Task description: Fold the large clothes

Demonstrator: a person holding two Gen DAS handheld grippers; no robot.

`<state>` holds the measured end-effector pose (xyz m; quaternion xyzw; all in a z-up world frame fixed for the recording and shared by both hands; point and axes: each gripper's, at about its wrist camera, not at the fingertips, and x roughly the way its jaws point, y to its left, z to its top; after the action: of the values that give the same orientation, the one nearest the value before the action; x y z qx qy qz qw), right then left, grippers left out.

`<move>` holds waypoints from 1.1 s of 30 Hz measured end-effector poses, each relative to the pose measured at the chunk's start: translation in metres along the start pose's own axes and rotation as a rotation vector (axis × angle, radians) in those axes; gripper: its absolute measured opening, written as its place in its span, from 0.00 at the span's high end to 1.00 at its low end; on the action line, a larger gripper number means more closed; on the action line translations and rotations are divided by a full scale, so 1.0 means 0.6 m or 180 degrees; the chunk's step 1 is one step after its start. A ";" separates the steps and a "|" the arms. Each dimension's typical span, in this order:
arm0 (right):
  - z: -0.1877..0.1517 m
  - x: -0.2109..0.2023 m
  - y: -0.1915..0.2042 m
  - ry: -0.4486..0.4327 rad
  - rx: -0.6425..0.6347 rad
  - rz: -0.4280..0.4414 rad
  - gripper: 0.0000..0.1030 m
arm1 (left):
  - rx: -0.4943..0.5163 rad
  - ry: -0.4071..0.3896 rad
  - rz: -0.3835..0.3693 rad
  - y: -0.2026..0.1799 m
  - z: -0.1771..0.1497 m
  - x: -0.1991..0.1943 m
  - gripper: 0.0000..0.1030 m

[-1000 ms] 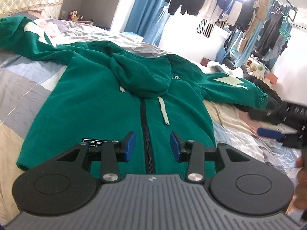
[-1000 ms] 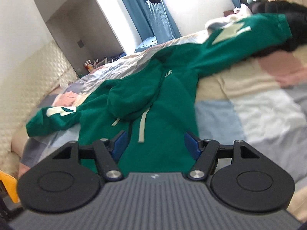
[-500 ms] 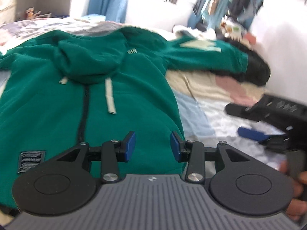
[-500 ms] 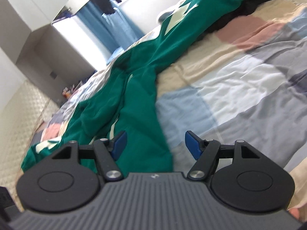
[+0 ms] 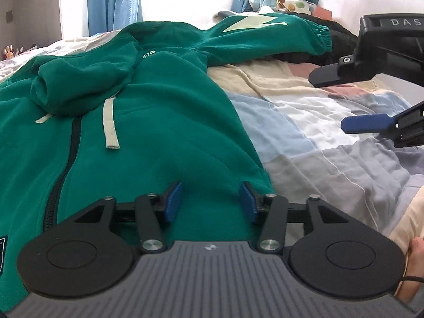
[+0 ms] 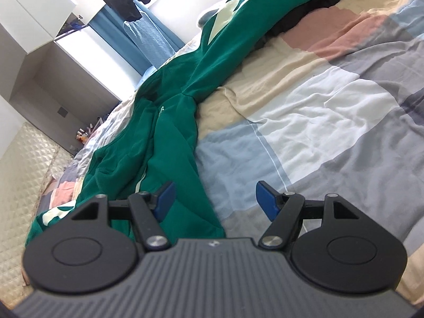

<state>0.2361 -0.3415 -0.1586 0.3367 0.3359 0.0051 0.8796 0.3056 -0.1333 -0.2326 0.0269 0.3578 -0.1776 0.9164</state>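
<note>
1. Left wrist view first: the big green fleece zip hoodie (image 5: 148,122) lies spread flat, front up, on the patchwork quilted bed (image 5: 318,122). Hood bunched near the top, cream drawstrings hanging, dark zipper running away from me.

2. Long axis of the body runs roughly straight ahead from the left hand-held gripper (image 5: 210,201), hem closest to me, hood farther off. One sleeve with a pale patch (image 5: 265,34) stretches off to the right, toward a dark pile of clothes.

3. The relation that matters: the hoodie's right side edge near the hem sits right under the left hand-held gripper, with green fabric showing between its blue pads (image 5: 173,202). So the left hand is the nearer one to the cloth.

4. Left jaws are opening and stand about halfway apart. The pads aren't pinching anything that I can see.

5. In the right wrist view, the right hand-held gripper (image 6: 213,201) hangs over the same side edge: hoodie (image 6: 175,143) by its left pad, bare quilt by the other. Jaws well apart, holding nothing.

6. My guess: both are lining up on that side edge to fold it toward the zipper.
</note>
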 end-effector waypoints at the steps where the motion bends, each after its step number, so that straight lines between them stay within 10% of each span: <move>1: 0.001 0.001 -0.003 0.0008 0.0019 -0.0001 0.32 | -0.0022 0.0008 -0.0009 0.001 0.000 0.002 0.42; 12: -0.002 -0.011 -0.022 0.0082 0.0269 0.0092 0.32 | 0.0310 0.0000 -0.0163 -0.034 -0.012 -0.001 0.11; 16: -0.002 -0.012 -0.024 0.0093 0.0295 0.0095 0.32 | 0.0724 -0.0027 0.0178 -0.072 -0.036 0.007 0.12; 19: -0.003 -0.012 -0.024 0.0087 0.0267 0.0061 0.32 | 0.0741 -0.0052 0.0328 -0.076 -0.038 0.008 0.24; 25: -0.006 -0.009 -0.022 0.0087 0.0205 -0.0028 0.32 | 0.0304 -0.0123 0.0439 -0.032 -0.016 -0.008 0.79; 33: -0.017 0.007 -0.006 0.0226 0.0008 0.0017 0.32 | -0.0805 -0.0394 0.0187 0.075 0.016 -0.086 0.87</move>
<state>0.2327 -0.3372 -0.1686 0.3384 0.3660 0.0189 0.8667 0.2923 -0.0771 -0.1947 -0.0893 0.3192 -0.1055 0.9376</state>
